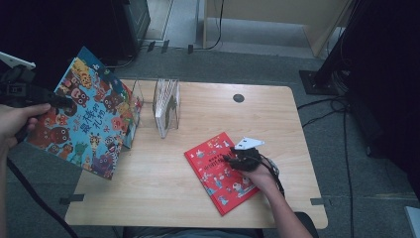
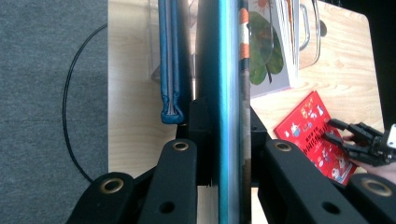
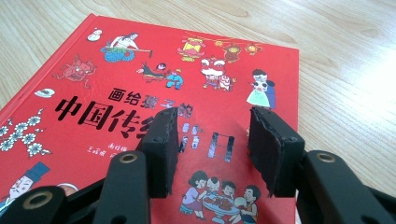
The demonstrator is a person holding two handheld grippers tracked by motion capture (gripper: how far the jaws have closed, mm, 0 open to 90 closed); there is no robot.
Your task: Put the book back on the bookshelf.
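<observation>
My left gripper is clamped on the edge of a big blue picture book, its jaws narrowed onto the cover; in the left gripper view the book's teal edge runs straight up between my two black jaws. I hold that book lifted and tilted off the table's left end, its cover of cartoon animals turned to the high camera. Just behind it a dark blue book stands on the tabletop, and beyond that a clear plastic book rack holds thin books upright near the far edge.

My right gripper rests low over a red picture book that lies flat, skewed, at the near right of the table. Its jaws stand partly apart with nothing between them; in the right gripper view the foam pads hang just above the red cover, and I cannot tell if they touch it.

The wooden table is pale, with rounded corners, a round dark grommet near its far edge and strips of dark tape at its left and right near edges. Around it lies grey carpet, with black cables trailing to the right and dark equipment along the back.
</observation>
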